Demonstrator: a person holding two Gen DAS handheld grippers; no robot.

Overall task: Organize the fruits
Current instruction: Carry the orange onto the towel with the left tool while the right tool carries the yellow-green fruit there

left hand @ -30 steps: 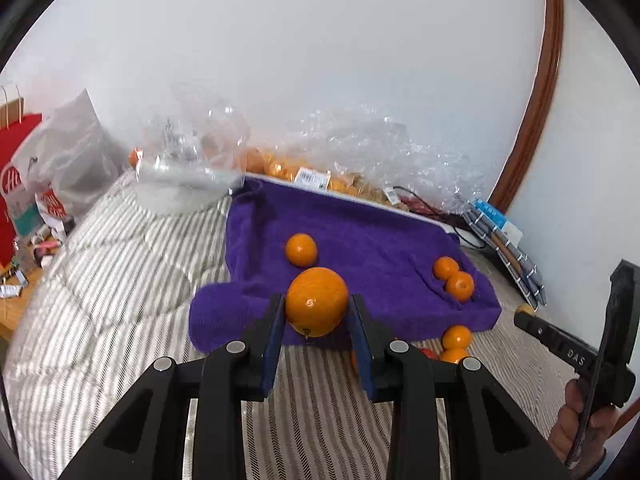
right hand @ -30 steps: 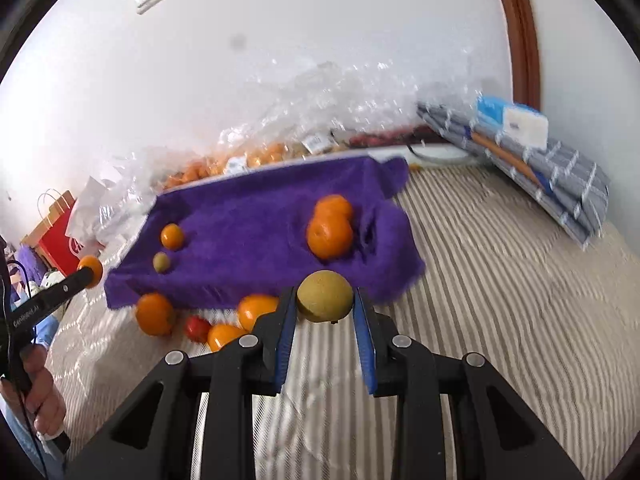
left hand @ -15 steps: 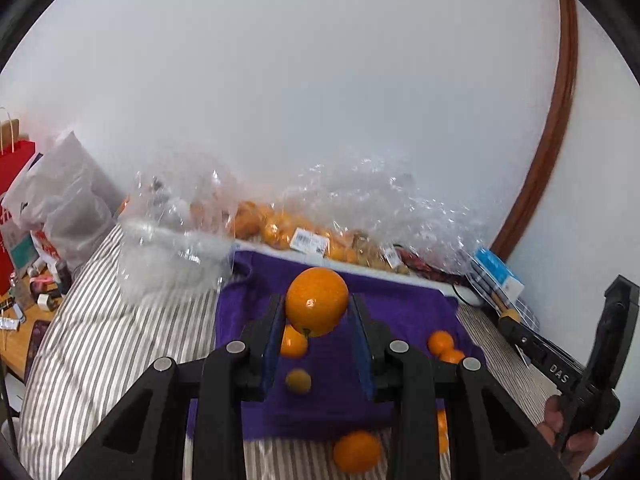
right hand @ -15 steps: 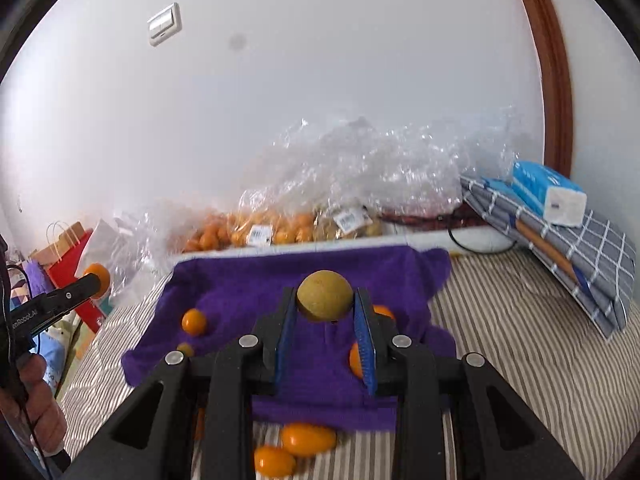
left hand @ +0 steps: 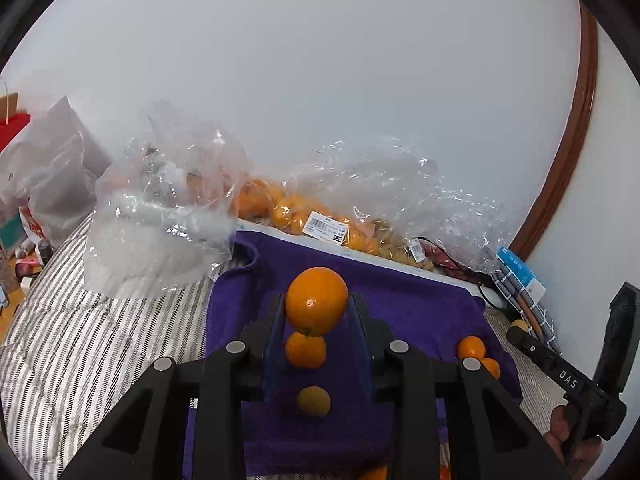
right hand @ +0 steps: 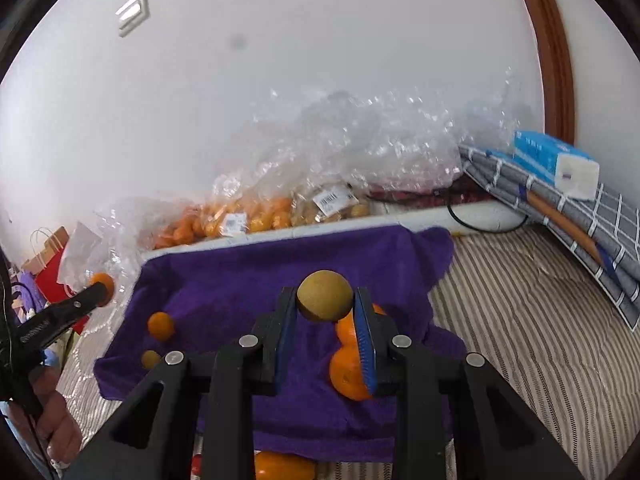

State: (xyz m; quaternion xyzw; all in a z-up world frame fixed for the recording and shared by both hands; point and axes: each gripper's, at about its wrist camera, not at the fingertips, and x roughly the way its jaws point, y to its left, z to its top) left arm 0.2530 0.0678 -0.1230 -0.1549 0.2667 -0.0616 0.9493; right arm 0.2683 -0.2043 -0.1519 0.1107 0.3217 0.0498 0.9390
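Left jaws clamp orange (left hand: 316,301); right jaws clamp brown fruit (right hand: 325,296).

White wall (right hand: 320,80), brown door frame (right hand: 554,60), striped bedspread (right hand: 520,320).

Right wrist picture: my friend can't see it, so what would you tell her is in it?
The right gripper holds a round yellow-brown fruit in its jaws, above a purple towel spread on a striped bed. A few oranges lie on the towel, and clear bags of fruit sit behind it by a white wall.
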